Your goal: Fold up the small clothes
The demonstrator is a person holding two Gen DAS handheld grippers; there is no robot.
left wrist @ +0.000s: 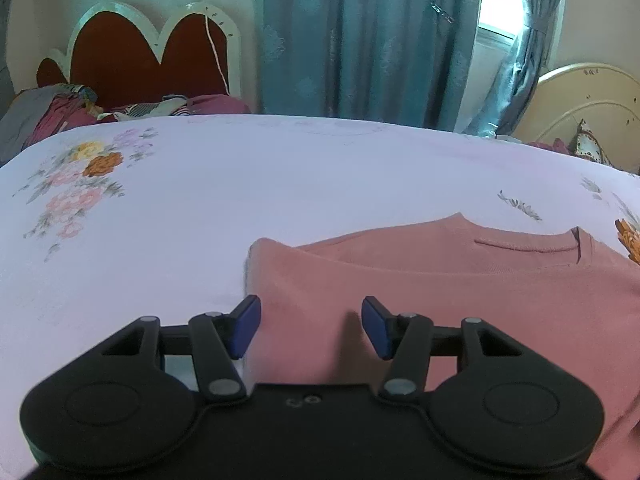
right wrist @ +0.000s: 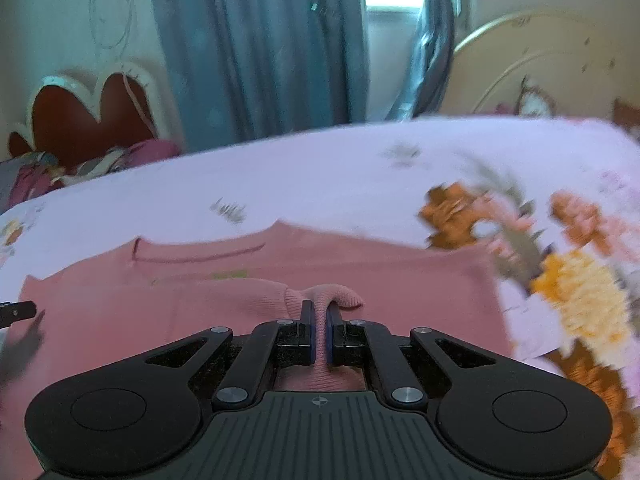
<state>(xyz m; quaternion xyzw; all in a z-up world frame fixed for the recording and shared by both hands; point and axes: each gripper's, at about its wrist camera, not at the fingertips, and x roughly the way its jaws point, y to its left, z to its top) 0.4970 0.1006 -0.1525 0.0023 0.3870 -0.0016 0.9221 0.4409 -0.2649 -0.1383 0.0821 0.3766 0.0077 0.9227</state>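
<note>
A small pink sweater [left wrist: 460,292] lies flat on the flowered white bedsheet [left wrist: 200,208], its neckline toward the far side. My left gripper [left wrist: 311,326] is open, low over the sweater's near left part, holding nothing. In the right wrist view the sweater [right wrist: 400,276] fills the middle. My right gripper [right wrist: 319,334] is shut on a ribbed cuff [right wrist: 336,296] of the sweater, which bunches up between the blue pads. A tip of the left gripper [right wrist: 18,312] shows at the left edge.
A red heart-shaped headboard [left wrist: 148,56] with piled bedding [left wrist: 60,112] stands at the back left. Teal curtains [left wrist: 360,40] hang behind the bed. A cream headboard [left wrist: 588,96] is at the back right. The sheet [right wrist: 320,168] stretches beyond the sweater.
</note>
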